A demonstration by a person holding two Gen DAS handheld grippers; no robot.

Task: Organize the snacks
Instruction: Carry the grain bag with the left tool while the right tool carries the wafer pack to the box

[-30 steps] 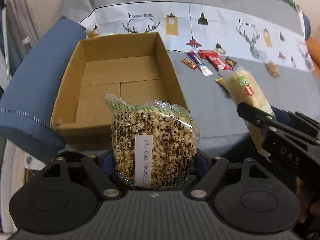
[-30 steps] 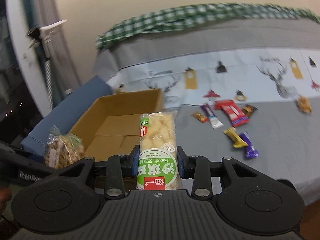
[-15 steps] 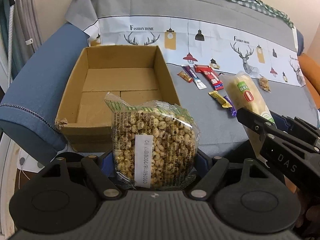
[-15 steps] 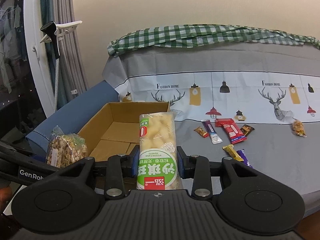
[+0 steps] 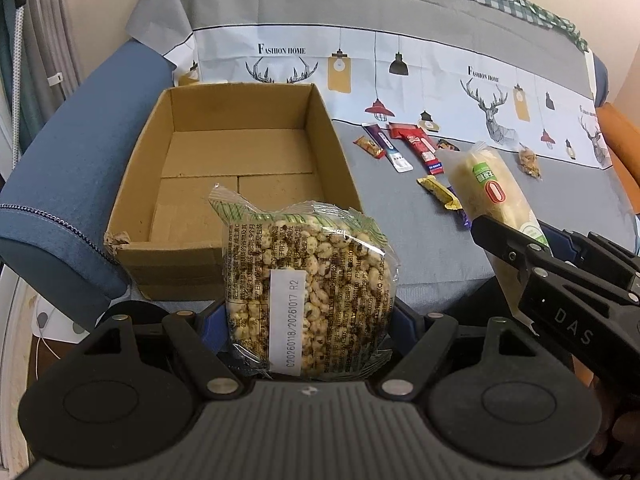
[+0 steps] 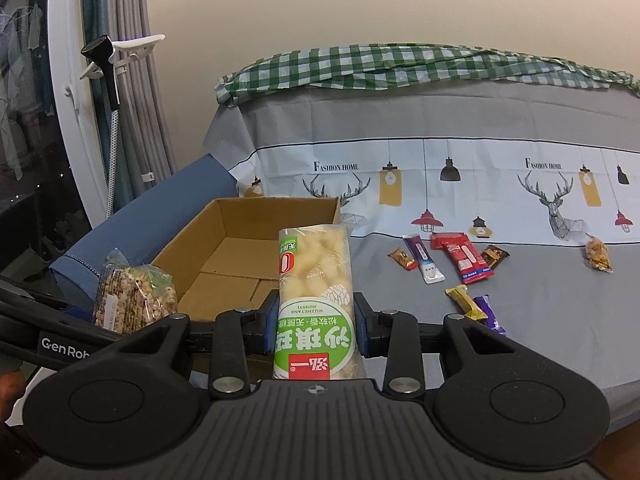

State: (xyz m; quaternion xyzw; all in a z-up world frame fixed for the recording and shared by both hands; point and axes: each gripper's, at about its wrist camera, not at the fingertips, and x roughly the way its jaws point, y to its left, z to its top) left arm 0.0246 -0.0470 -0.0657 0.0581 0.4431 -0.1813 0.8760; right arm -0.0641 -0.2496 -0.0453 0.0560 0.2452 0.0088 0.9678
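The left tongs [image 5: 310, 320] clamp a puffed-grain packet [image 5: 308, 284], the right tongs [image 6: 314, 326] a green-labelled roll [image 6: 314, 280], both near the empty cardboard box [image 5: 132, 196] (bars lie scattered beyond).

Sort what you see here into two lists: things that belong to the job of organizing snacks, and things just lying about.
Belongs to the job:
- cardboard box, empty
- bag of puffed grains, in left hand-held gripper
- long yellow snack pack, in right hand-held gripper
- small snack bars on the sofa cover

Just lying about:
- checked cloth
- curtain
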